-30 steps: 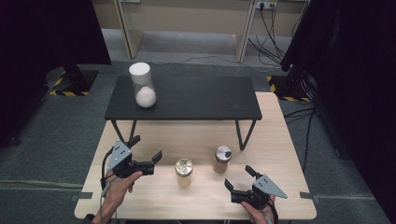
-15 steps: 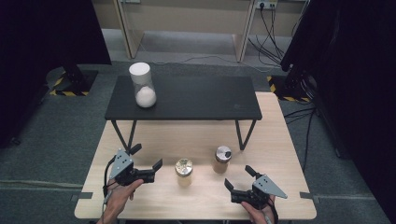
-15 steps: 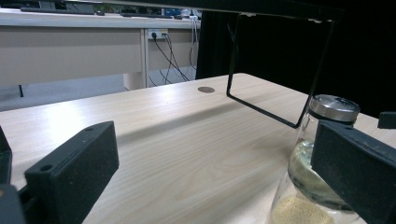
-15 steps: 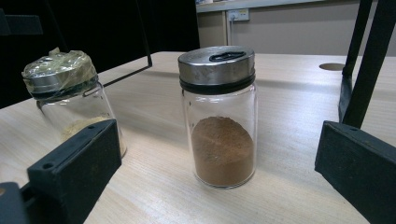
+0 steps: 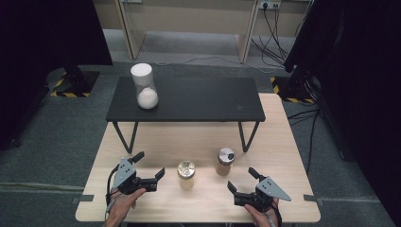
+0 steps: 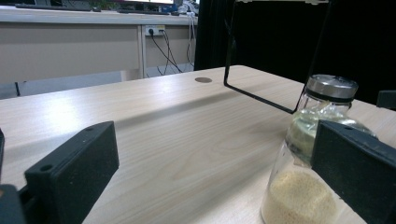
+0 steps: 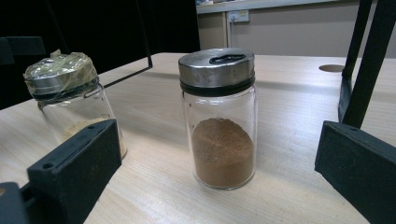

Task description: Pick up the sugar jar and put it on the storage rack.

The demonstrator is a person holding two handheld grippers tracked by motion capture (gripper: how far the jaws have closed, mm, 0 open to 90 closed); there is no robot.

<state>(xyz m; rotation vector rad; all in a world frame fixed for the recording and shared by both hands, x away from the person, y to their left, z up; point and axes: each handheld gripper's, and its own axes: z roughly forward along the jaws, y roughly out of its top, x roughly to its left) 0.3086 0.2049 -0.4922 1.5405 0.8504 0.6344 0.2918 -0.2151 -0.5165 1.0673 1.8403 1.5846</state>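
Two small glass jars stand on the pale wooden surface (image 5: 198, 137), side by side near its middle. The jar of pale yellow grains (image 5: 186, 173) has a taped-over lid; the jar of brown powder (image 5: 224, 161) has a metal shaker lid and stands to its right and slightly farther from the person, with a clear gap between them.

The left gripper (image 5: 150, 167) rests low over the surface near the front left, its jaws spread wide and aimed toward the pale-grain jar, which stands just beyond the tip of the nearer jaw. In the left gripper view that jar (image 6: 308, 163) sits at the far right, partly behind the right jaw rather than centred between the two.

The right gripper (image 5: 242, 180) is near the front edge on the right, jaws also wide apart and holding nothing. In the right gripper view the brown-powder jar (image 7: 219, 116) stands upright squarely between the jaws but ahead of them, untouched, with the pale-grain jar (image 7: 70, 93) off to the left.

Behind the jars a low black bench (image 5: 189, 99) spans the surface; its thin legs come down not far behind them. On its left end stands a tall clear canister (image 5: 143, 86) holding white powder. Bare wood lies open to either side of both jars
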